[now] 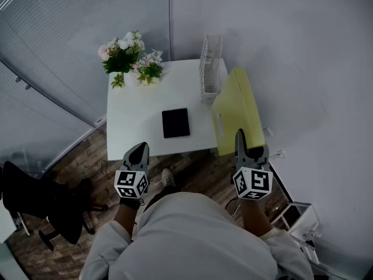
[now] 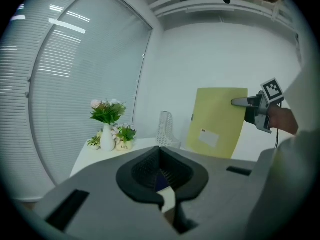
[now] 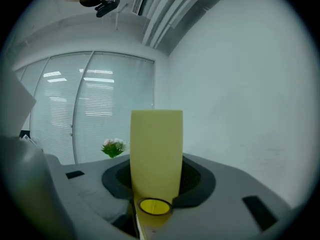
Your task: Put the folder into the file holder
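while my right gripper (image 1: 239, 136) is held out past the counter's (image 1: 134, 118) front right corner, its fingers (image 3: 198, 180) are clamped on the spine of the yellow folder (image 1: 236, 105), which stands on edge in the air. in the right gripper view the spine runs straight up between the dark pads, with a round yellow ring (image 3: 155, 206) set low in it. the folder is not in the file holder (image 1: 210, 69). that white mesh holder stands upright and empty at the counter's right edge, and the folder hangs just to the right of it, close to the wall. the left gripper view shows a gap between the two. a white label (image 2: 208, 138) sits on the folder's face, but its print is too small to read.

my left gripper (image 1: 139, 149) is off the counter's front edge, with its fingers (image 2: 145, 176) together at the tips and nothing between them. a black square pad (image 1: 175, 123) lies flat near the middle of the counter. at the far left corner are flowers in a white vase (image 2: 107, 139) and a small pot (image 2: 123, 145) with dark lettering i cannot make out. each gripper's cube (image 1: 253, 182) shows black and white square markers.
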A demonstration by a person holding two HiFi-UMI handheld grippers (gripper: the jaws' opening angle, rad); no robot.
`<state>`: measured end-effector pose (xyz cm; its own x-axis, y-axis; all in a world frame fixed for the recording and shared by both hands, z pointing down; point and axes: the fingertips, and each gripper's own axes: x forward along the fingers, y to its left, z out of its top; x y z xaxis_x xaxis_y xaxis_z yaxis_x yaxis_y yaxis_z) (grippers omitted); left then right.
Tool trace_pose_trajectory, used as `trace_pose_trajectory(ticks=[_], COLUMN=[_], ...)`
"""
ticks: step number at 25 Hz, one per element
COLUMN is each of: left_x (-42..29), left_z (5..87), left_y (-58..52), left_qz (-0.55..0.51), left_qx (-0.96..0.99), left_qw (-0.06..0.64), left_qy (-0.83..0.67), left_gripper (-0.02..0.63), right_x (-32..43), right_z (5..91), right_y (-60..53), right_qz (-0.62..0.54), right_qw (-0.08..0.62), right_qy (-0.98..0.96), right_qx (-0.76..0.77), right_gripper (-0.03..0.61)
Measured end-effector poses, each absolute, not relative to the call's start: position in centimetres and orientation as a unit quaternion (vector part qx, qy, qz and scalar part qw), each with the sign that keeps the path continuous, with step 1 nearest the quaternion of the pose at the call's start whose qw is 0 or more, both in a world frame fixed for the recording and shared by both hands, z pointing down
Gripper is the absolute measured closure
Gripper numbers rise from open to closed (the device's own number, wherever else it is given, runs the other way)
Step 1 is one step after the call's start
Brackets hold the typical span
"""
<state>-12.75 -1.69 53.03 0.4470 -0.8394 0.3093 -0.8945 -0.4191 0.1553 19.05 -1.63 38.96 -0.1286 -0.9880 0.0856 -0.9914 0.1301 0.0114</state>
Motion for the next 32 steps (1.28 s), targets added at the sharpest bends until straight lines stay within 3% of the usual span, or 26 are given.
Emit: trace_pose_trajectory(ticks=[15, 32], left_x=[-17.8, -15.8], left_z=[52.4, 53.5], left_y=[-11.2, -16.4], left_qz=[0.080, 0.092], left_qx=[0.851, 0.838], left_qw=[0.145, 0.161], left_qy=[-0.499, -0.514], left_gripper=[0.606, 0.604], right_x=[16.9, 18.5], right_z=[32.3, 30.5], right_y=[-13.8, -25.0], right_qz=[-0.032, -0.034], right_qw=[0.010, -0.020], right_qy=[-0.711, -0.714], right_qx=[0.702, 0.699], right_gripper=[0.411, 0.411])
